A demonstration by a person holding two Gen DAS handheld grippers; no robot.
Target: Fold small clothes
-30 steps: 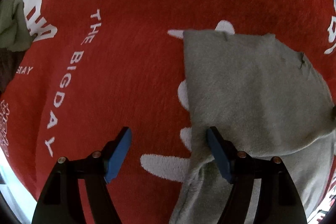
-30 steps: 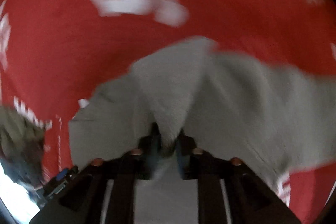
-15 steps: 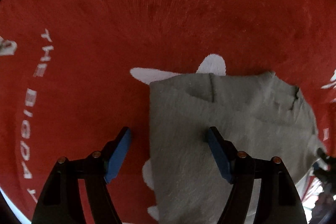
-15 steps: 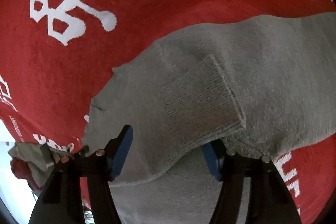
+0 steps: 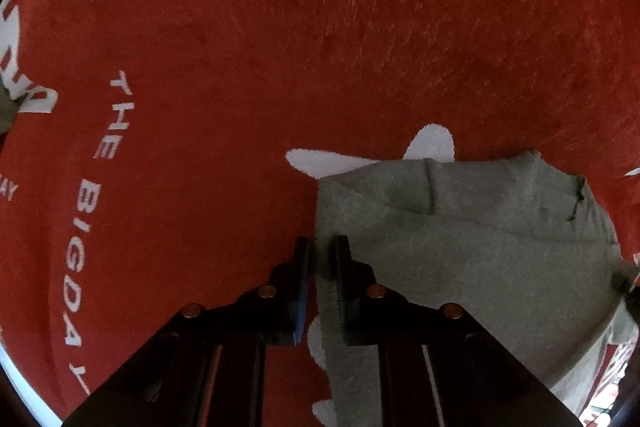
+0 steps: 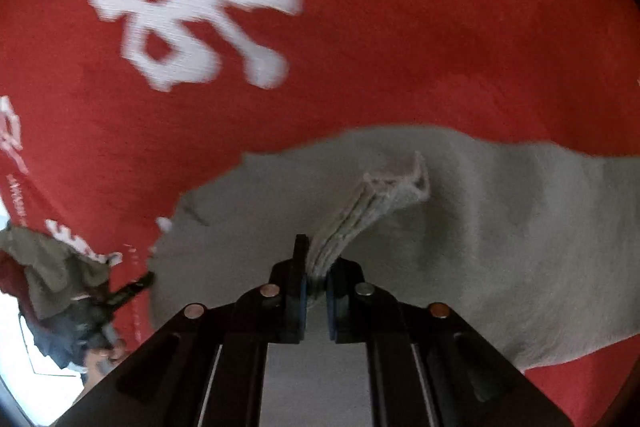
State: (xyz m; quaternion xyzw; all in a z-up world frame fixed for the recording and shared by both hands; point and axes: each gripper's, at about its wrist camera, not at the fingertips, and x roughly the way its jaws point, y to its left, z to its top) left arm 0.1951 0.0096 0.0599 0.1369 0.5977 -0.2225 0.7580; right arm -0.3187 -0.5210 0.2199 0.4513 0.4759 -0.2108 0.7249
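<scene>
I am pinching the grey garment (image 5: 460, 267) with both grippers as it is lying on the red cloth (image 5: 280, 47) with white lettering. My left gripper (image 5: 320, 259) is clamped on the garment's left edge, fingers nearly together with a thin strip of fabric between them. My right gripper (image 6: 316, 267) is clamped on the ribbed cuff (image 6: 372, 203), which is standing up from the body of the garment in a stacked bundle of layers.

This looks like the start of a fold, with both holds just taken. To do it well, I am judging that both sides need lifting together and evenly, so the fabric is carried over as one flat panel rather than dragged. The cuff is thick and bunched, so I am wary of inner layers slipping out of the right hold; a firm grip and a slow arc should be keeping it. The left hold is shallow, right at the edge, so sudden pulling could be freeing it. A heap of other clothes (image 6: 52, 267) is sitting near the cloth's edge, well apart from the fold.
</scene>
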